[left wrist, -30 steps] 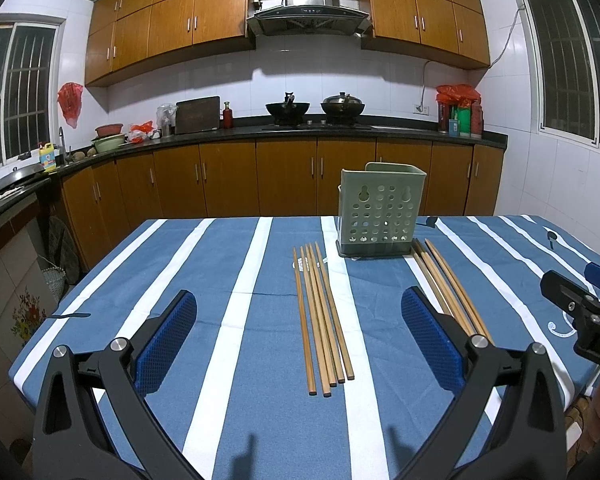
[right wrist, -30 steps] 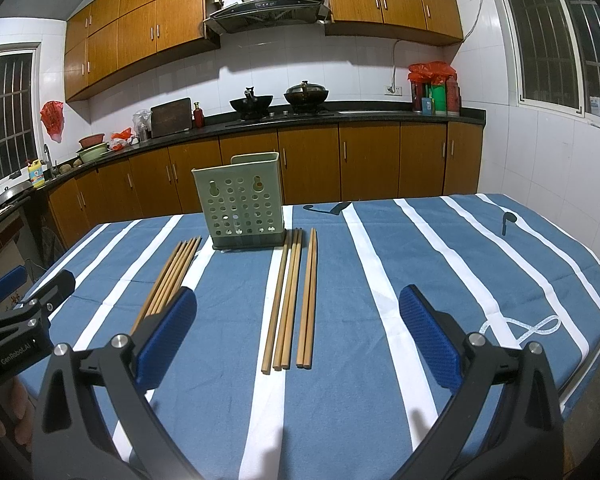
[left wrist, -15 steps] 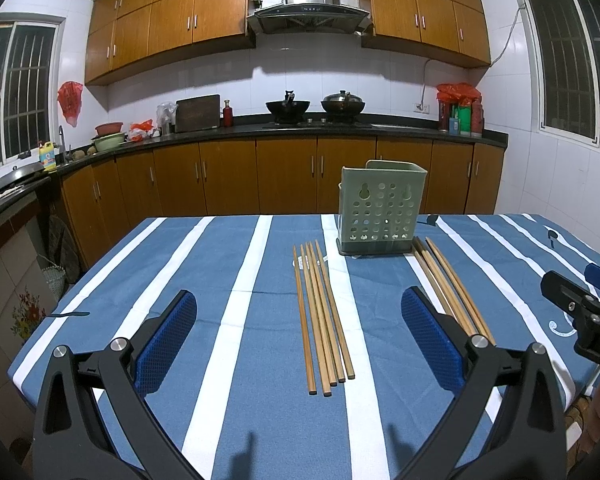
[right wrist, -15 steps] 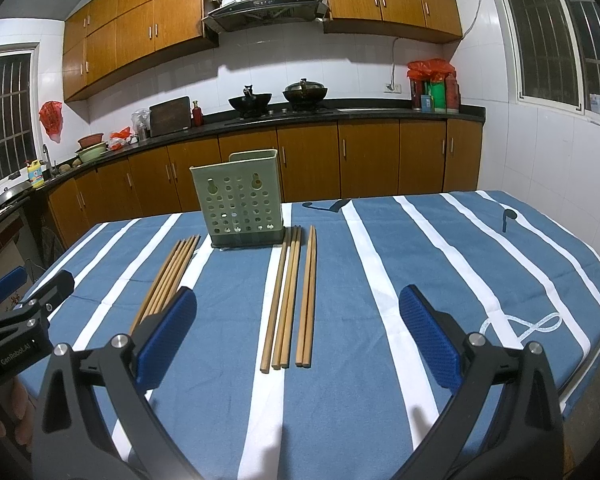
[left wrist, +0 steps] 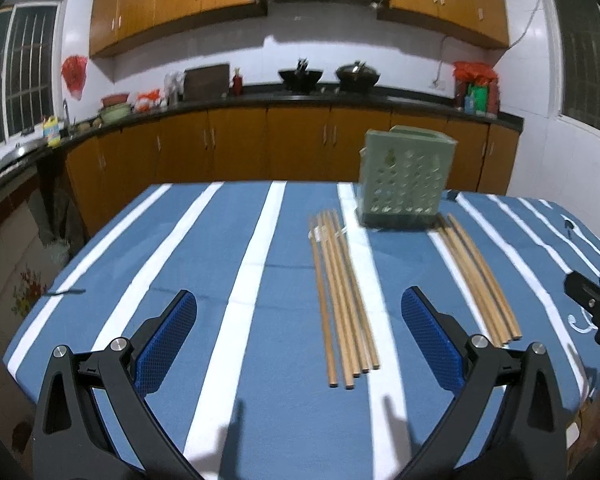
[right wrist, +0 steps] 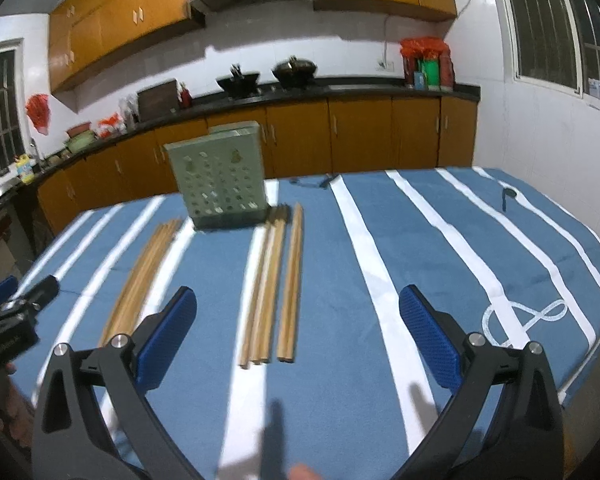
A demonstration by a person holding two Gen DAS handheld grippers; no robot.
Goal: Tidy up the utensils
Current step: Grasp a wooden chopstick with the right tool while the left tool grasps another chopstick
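Two bundles of wooden chopsticks lie on the blue striped tablecloth. In the left wrist view the left bundle lies ahead between my open left gripper's blue pads, and the right bundle lies further right. A pale green perforated utensil holder stands upright behind them. In the right wrist view the right bundle lies ahead of my open right gripper, the left bundle lies to its left, and the holder stands behind. Both grippers hold nothing.
The table's near edge runs just under the grippers. A small dark spoon lies at the far right of the cloth. Kitchen cabinets and a counter with pots stand behind the table. The other gripper shows at the left edge.
Both grippers have risen and tipped downward, so the table looks lower and closer. The right gripper's view has also rolled. Chopsticks and holder have not moved.
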